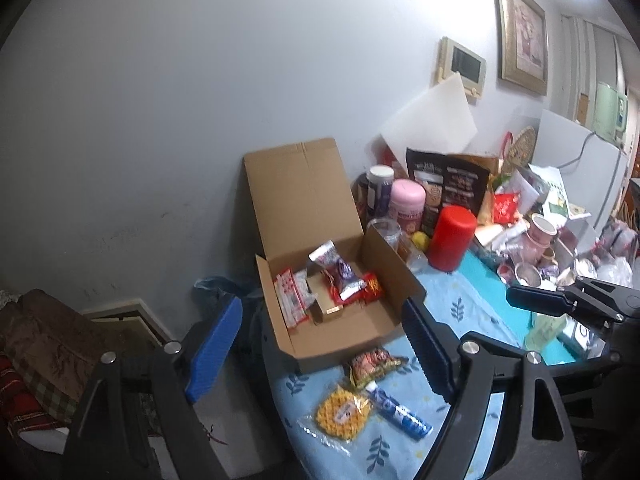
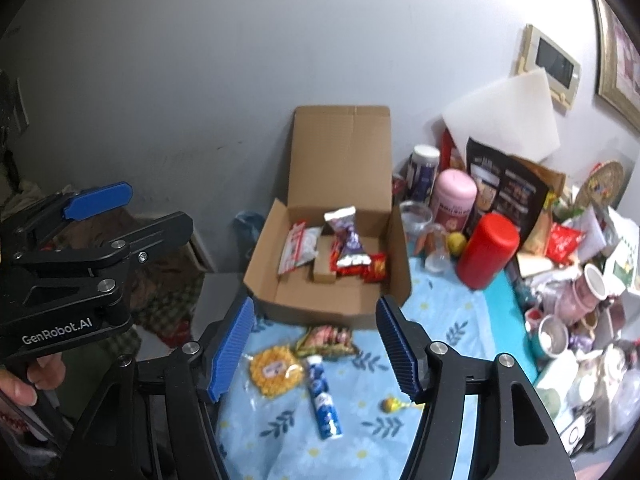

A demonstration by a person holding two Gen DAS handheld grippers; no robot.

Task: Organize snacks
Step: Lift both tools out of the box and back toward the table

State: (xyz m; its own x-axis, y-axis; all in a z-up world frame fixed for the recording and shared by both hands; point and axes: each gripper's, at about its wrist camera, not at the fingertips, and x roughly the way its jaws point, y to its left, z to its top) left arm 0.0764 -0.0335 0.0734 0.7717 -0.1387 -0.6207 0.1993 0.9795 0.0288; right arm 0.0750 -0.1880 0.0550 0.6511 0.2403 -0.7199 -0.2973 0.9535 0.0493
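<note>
- The open brown cardboard box (image 2: 332, 280) stands on the table (image 2: 448, 312), which is covered by a light blue leaf-print cloth; its lid is upright against the grey wall.
- Inside the box lie several wrapped snacks: a red-and-white packet (image 2: 298, 246) at the left, a purple-and-white pouch (image 2: 346, 236) in the middle, a red wrapper (image 2: 374, 266) at the right and a small tan carton (image 2: 324, 270) between them. The near part of the box floor is bare.
- Outside, just in front of the box, wait a yellow waffle-like snack in clear film (image 2: 274, 370), a red-and-green crinkled packet (image 2: 326, 338), a blue-and-white tube-shaped packet (image 2: 324, 398) and a small yellow wrapped lollipop (image 2: 390, 405).
- These probably handle as light, soft items with slippery film; the waffle snack looks brittle, so a gentle pinch across its middle seems safest. The tube looks firmer and is best taken across its narrow width at mid-length.
- The right hand-held gripper (image 2: 316, 352) hovers above the loose snacks, spread wide and holding nothing.
- The left hand-held gripper (image 1: 320, 344) is likewise spread wide and empty, near the box's front corner.
- Red cylindrical canister (image 2: 486, 256) and pink jar (image 2: 456, 196) stand beside the box.
</note>
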